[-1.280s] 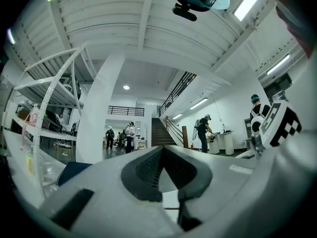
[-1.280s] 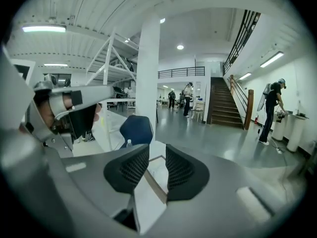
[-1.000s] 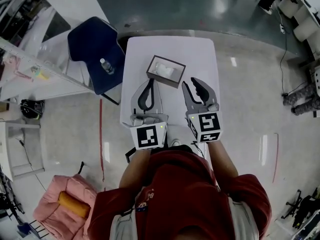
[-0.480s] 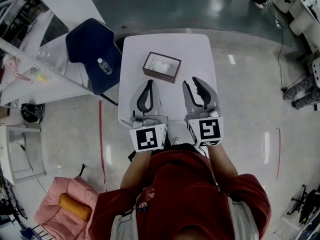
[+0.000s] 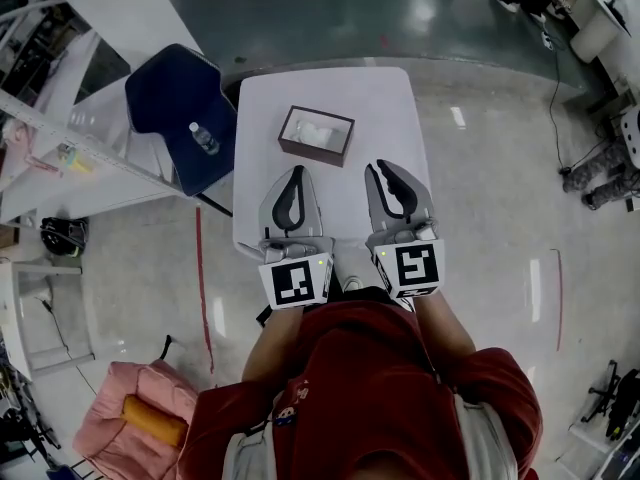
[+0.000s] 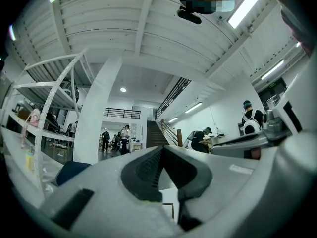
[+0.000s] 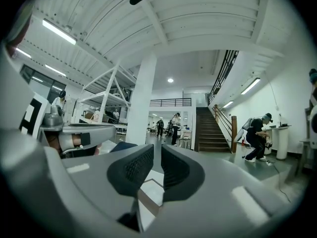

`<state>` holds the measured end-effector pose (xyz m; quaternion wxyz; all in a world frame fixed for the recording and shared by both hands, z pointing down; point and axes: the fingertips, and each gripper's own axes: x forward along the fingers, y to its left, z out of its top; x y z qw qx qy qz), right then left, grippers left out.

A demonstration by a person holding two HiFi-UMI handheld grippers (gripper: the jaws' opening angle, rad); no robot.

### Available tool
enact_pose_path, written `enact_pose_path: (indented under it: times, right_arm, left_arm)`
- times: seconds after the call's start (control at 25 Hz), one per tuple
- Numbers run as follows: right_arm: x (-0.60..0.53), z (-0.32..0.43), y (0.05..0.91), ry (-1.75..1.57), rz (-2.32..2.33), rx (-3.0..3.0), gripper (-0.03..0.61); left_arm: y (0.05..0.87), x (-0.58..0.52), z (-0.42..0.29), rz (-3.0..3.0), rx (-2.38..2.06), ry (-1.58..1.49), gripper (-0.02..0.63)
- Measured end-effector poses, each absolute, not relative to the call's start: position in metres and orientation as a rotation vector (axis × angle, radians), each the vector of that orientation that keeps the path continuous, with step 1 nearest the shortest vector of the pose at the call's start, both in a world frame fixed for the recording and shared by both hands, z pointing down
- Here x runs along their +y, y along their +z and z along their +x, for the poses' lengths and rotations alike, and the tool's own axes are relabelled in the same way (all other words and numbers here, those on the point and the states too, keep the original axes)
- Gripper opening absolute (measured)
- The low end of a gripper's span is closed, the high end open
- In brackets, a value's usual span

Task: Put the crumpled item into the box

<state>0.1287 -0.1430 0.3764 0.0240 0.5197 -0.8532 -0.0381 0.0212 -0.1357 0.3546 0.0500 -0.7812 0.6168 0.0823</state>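
Right gripper (image 5: 381,167) was shown with its jaws drawn in to a narrow slot and nothing between them. They had just been closing from the wide spread seen a moment before. Left gripper (image 5: 297,169) had its jaws together and was likewise empty. Both tools lay side by side over the near half of the white table (image 5: 400,118), pointing roughly level toward the box (image 5: 312,154). In the head view their tips stood just short of its near wall, much as they had a second earlier. The crumpled item (image 5: 314,131), a pale wad, lay inside the box, within its walls and touched by neither tool. A blue chair (image 5: 165,93) carrying a small bottle (image 5: 203,138) stood beside the table's left edge and played no part. Empty jaws narrowing, with the wad already boxed, suggested that the deposit had been made and the task was essentially complete. On that reading, only the withdrawal of the hands remained.
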Motion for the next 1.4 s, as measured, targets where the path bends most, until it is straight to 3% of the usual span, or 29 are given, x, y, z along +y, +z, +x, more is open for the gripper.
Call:
enact_pose_path:
  times: [0.36,1.4]
  right_arm:
    - [-0.1435,0.1243,0.3759,-0.134,1.584,-2.645,0.003]
    - [-0.1444,0.1236,0.3769,-0.157,1.571,-2.629,0.002]
  left_arm:
    - [0.3532,-0.1354,0.0190,-2.377,1.874,0.256,0.003]
    - [0.3496,-0.1320,0.0152,-2.334,1.862,0.250,0.003]
